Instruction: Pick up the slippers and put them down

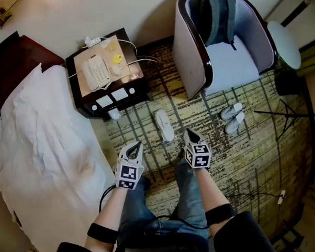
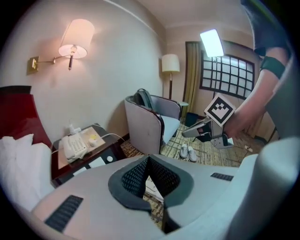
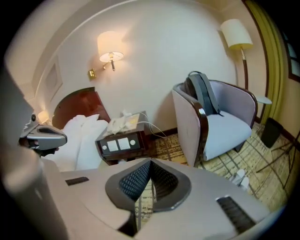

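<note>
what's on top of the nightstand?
On the nightstand: a white telephone, a small yellow item on a tan mat, and white cables. Anything under the phone is covered.

You wear blue jeans (image 1: 188,198) and a dark top (image 1: 246,241), with a black band (image 1: 101,233) on each forearm. Your left tool (image 1: 137,144) and right tool (image 1: 189,132) are pale grey, each with dark mesh-textured pads (image 2: 136,178) and a cube (image 1: 127,175) of black-and-white square markers. A black cable (image 1: 102,199) loops beside your left forearm.
</note>
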`<act>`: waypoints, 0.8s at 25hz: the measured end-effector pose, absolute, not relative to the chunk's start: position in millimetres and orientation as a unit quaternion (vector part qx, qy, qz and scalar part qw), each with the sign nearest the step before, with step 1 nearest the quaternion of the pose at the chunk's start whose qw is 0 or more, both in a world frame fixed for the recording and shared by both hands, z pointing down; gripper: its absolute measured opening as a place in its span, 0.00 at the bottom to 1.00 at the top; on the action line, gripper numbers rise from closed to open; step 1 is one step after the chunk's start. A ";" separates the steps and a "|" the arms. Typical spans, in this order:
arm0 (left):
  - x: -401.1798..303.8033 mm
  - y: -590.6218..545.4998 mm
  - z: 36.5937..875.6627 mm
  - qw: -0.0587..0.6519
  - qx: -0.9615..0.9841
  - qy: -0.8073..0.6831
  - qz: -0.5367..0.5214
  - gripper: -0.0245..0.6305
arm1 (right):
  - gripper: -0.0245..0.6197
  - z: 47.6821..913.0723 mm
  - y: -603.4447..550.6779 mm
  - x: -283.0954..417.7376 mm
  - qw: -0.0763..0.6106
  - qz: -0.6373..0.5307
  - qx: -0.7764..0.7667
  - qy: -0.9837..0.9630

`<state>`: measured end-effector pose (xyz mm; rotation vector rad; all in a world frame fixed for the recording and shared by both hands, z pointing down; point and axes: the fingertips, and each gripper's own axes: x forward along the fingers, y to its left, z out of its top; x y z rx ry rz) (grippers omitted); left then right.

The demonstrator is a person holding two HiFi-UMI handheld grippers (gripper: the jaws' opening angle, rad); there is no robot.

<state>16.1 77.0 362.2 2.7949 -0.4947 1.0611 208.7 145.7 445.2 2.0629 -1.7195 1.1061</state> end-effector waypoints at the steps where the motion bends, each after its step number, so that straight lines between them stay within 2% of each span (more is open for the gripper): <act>1: 12.1 73.6 343.1 0.055 0.921 -0.173 0.345 0.04 | 0.04 419.2 138.7 208.7 0.120 0.362 0.701 -0.602; 7: -23.8 62.2 243.4 0.061 0.920 -0.243 0.302 0.04 | 0.04 280.8 97.7 184.3 0.113 0.285 0.664 -0.682; 11: -56.2 57.6 195.8 0.100 0.909 -0.307 0.265 0.04 | 0.04 209.9 78.2 158.1 0.120 0.242 0.637 -0.722; 20: -134.5 49.7 140.9 0.096 0.890 -0.384 0.228 0.04 | 0.04 130.9 64.9 90.8 0.091 0.211 0.602 -0.765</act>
